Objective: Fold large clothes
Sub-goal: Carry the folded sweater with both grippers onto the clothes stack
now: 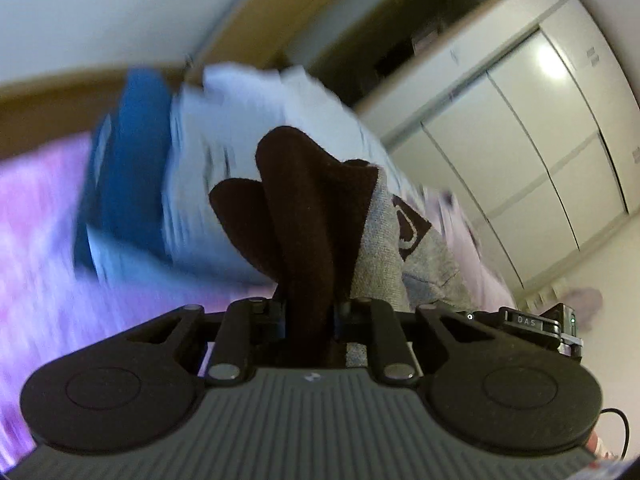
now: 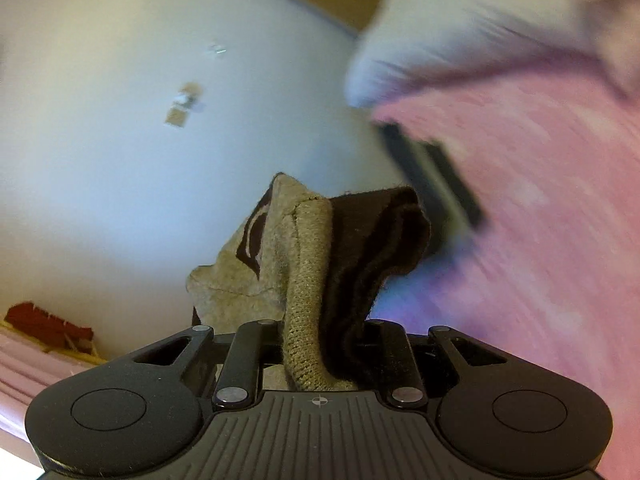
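The garment is a knitted piece, dark brown (image 1: pixel 296 208) with a grey panel (image 1: pixel 380 240) that carries a dark emblem. My left gripper (image 1: pixel 310 312) is shut on a bunch of the brown fabric, which rises out of the jaws and hides the fingertips. In the right wrist view the same garment shows a beige-grey ribbed edge (image 2: pixel 306 300) beside a brown fold (image 2: pixel 372 248). My right gripper (image 2: pixel 320 332) is shut on both layers. Both views are blurred by motion.
A bed with a pink sheet (image 1: pixel 44 216) lies below, bearing a blue pillow (image 1: pixel 128 176) and white bedding (image 1: pixel 240 120). White wardrobe doors (image 1: pixel 540 128) stand at the right. A blurred dark object (image 2: pixel 436 180) shows over the pink sheet (image 2: pixel 540 240). A white wall (image 2: pixel 140 160) fills the left.
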`<state>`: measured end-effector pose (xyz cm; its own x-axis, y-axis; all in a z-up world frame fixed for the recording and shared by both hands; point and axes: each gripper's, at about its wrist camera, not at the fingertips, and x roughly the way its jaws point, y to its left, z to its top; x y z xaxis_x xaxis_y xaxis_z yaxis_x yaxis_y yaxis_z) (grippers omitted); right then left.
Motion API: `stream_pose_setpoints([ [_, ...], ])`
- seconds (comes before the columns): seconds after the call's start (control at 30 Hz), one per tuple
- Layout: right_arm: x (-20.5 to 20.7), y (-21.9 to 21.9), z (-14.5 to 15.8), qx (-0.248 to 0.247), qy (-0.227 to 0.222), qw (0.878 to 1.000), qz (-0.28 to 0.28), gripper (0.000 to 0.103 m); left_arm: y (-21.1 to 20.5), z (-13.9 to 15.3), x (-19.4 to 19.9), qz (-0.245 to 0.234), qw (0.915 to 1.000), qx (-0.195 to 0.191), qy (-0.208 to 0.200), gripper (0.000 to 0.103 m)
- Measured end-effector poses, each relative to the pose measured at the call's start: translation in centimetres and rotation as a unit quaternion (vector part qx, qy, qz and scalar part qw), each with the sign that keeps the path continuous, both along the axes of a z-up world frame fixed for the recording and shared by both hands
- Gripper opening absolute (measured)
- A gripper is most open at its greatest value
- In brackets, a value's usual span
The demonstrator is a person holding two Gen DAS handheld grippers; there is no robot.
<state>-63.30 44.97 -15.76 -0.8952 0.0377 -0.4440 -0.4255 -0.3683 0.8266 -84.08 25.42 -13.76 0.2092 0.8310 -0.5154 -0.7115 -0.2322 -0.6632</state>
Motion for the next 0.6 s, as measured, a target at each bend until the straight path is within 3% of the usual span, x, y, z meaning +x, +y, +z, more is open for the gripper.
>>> stream_pose_setpoints([
  [0.13,-8.6,5.6,2.6,0.022,0.003,0.999,0.023,0.017,4.0,2.1,-5.8,0.045,0.9985,0.03,-0.006,0.015],
  [0.27,-13.3,9.5,2.0,0.035,-0.026,0.998,0.037,0.017,7.7,1.5,-9.3,0.069,0.9972,0.025,-0.014,0.015],
  [0.53,-16.3,12.7,-5.5,0.012,-0.087,0.995,0.043,0.018,10.5,-4.4,-12.3,0.079,0.9959,-0.025,-0.038,0.015],
  [0.6,-16.3,12.8,-7.4,0.024,-0.114,0.993,0.034,0.023,10.3,-6.1,-12.1,0.084,0.9952,-0.038,-0.031,0.016],
])
